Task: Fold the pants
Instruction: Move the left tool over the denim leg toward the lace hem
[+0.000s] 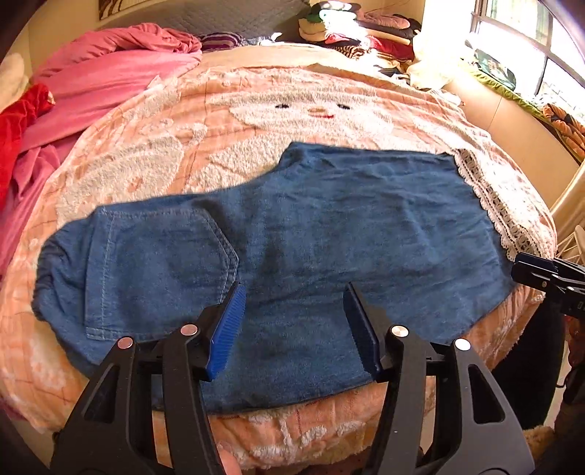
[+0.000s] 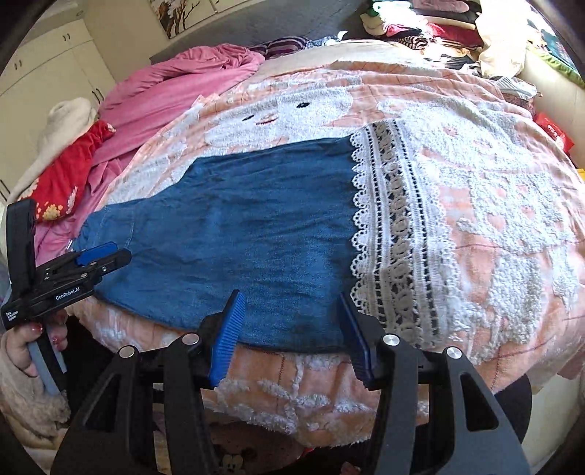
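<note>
Blue denim pants with a white lace hem lie flat across the bed, waistband and back pocket at the left. They also show in the right wrist view, lace hem to the right. My left gripper is open and empty, just above the pants' near edge by the pocket. My right gripper is open and empty, over the near edge of the leg next to the lace. The left gripper shows at the left of the right wrist view; the right gripper at the right edge of the left wrist view.
The bed carries a peach blanket with white rabbit figures. Pink bedding and a red cloth lie at the left. Piled clothes sit at the head. A window is at the far right.
</note>
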A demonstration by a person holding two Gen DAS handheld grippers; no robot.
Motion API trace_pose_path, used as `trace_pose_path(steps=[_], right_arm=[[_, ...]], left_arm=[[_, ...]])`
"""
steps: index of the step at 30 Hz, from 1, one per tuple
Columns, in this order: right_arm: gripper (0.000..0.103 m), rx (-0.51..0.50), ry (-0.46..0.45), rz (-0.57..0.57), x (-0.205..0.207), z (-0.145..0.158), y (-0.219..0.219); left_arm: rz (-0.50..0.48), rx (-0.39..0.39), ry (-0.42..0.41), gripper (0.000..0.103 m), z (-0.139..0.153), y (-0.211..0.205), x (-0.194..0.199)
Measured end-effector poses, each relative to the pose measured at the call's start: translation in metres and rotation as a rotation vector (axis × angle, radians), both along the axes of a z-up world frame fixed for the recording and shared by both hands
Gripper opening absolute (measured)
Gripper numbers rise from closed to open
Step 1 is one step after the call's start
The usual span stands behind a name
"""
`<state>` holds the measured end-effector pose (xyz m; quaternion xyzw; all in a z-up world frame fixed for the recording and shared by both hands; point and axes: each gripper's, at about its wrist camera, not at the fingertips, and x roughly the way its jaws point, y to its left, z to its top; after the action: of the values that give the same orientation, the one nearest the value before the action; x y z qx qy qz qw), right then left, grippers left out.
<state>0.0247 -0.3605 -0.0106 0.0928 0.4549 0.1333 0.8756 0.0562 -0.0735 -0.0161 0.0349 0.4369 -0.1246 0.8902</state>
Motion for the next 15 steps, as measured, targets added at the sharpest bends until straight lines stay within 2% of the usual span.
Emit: trace_pose_path(steps=[9,15], right_arm=[[0.051,-0.001,-0.040,-0.096,-0.014,0.019,-0.034],[0.051,0.003,-0.050,-0.127,-0.016,0.021,-0.045]], left_arm=[[-0.076,-0.022,-0.095,0.049,0.047,-0.028,0.026],[-0.148,-0.015,-0.124,0.051,0.061,-0.059,0.045]])
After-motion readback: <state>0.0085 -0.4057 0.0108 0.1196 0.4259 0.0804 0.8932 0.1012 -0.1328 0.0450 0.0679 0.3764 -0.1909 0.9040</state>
